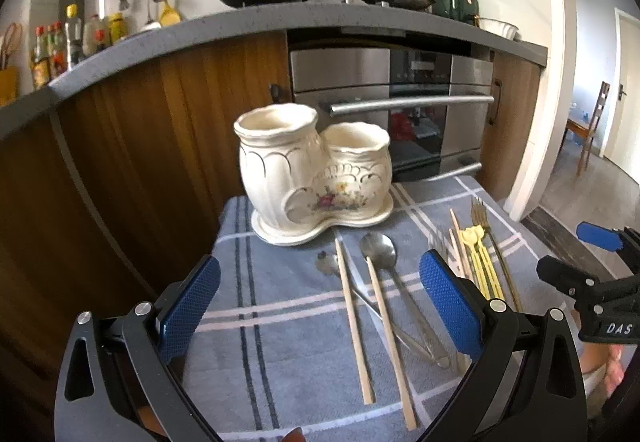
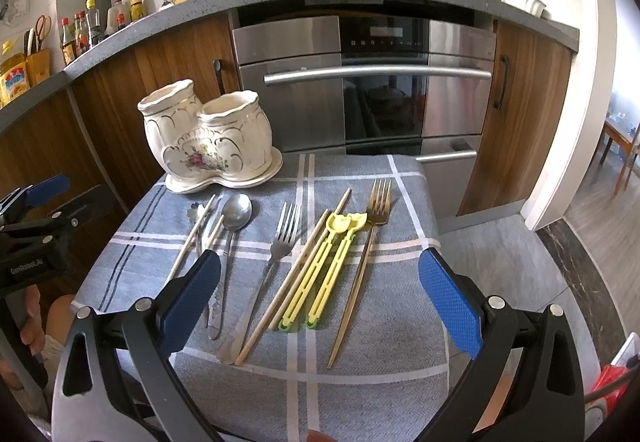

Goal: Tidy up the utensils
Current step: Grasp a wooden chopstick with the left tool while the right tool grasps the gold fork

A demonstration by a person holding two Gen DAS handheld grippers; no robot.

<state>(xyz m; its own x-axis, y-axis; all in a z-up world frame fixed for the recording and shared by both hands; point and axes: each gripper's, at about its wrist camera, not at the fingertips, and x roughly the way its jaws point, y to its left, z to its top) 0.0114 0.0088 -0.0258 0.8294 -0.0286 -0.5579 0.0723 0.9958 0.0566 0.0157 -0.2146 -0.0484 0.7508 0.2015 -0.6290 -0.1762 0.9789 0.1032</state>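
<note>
Both grippers, left gripper [image 1: 320, 306] and right gripper [image 2: 320, 294], spread empty; utensils [image 2: 280, 262] lie lengthwise toward them, right of the ceramic holder [image 2: 208, 138].

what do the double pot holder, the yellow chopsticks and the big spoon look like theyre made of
Double pot holder: likely glazed ceramic; glossy cream surface, moulded ribs, painted flowers, gilt lines.
Yellow chopsticks: probably plastic; flat matte pastel colour, moulded slots and shaped tops.
Big spoon: looks like stainless steel; grey, mirror-like sheen on the bowl.
</note>
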